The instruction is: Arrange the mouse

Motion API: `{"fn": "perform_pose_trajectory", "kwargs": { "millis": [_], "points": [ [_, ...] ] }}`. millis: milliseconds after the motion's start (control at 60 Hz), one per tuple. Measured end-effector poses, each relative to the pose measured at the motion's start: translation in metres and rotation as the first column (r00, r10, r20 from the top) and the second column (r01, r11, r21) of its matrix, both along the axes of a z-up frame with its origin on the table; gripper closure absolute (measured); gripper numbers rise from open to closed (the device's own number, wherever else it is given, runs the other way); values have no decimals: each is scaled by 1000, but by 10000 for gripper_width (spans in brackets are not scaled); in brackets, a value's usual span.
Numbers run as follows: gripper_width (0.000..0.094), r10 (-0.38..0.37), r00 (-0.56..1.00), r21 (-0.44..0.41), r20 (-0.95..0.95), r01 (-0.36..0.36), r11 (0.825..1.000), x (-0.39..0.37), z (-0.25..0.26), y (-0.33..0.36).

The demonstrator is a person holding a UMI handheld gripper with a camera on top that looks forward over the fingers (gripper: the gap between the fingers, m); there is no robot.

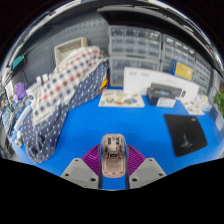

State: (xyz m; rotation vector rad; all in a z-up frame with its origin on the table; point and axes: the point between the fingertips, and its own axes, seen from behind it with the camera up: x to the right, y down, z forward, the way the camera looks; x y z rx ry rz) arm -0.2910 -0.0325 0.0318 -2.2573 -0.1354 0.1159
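Note:
A pinkish translucent mouse [113, 156] sits between my two fingers, its nose pointing away from me. Both purple pads [94, 158] press against its sides. My gripper [113, 165] is shut on the mouse and holds it above the blue table [110, 122]. A black mouse mat [186, 133] lies on the table ahead and to the right of the fingers.
A checked cloth bundle [62, 88] lies to the left. A white box [121, 98] and a black device [161, 96] on a white carton stand beyond the fingers. Grey drawer cabinets [135, 48] line the back wall.

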Motion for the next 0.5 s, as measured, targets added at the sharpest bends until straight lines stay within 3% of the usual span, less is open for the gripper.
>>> {"fn": "perform_pose_trajectory", "kwargs": {
  "millis": [133,300,417,500],
  "points": [
    [632,-4,1000,123,-5,4,992,57,79,35],
    [630,-52,998,260,23,45,965,166,162,77],
    [630,-103,994,286,42,87,954,249,181,99],
    [632,-127,991,256,31,115,960,298,166,114]
  ]
}}
